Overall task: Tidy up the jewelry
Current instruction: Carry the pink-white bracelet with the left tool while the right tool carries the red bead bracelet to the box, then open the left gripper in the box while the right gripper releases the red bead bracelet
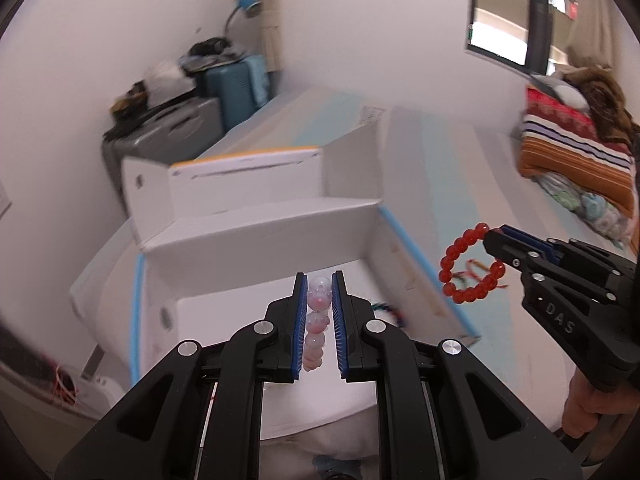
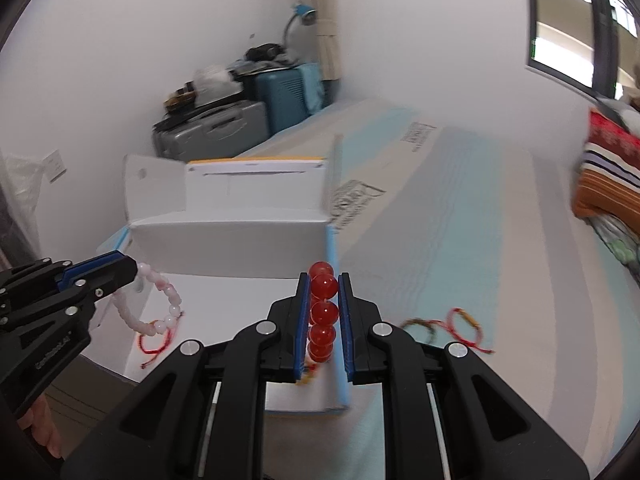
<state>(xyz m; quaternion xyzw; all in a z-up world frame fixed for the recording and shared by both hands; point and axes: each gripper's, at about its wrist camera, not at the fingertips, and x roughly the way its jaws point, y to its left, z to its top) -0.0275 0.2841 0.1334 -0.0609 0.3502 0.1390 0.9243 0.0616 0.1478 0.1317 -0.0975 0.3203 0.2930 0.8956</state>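
My left gripper (image 1: 319, 280) is shut on a pale pink bead bracelet (image 1: 317, 322) and holds it over the open white box (image 1: 260, 236); the bracelet also hangs in the right wrist view (image 2: 160, 304). My right gripper (image 2: 323, 278) is shut on a red bead bracelet (image 2: 323, 314), seen as a ring in the left wrist view (image 1: 466, 264), held above the box's right wall. A red cord bracelet (image 2: 154, 340) lies inside the box. Two woven cord bracelets (image 2: 444, 326) lie on the surface right of the box.
The box stands on a large white and light-blue carton (image 2: 440, 208). Grey and blue suitcases (image 2: 240, 120) stand in the far corner. Striped bedding (image 1: 572, 148) lies at the right. A window (image 2: 580, 20) is at the upper right.
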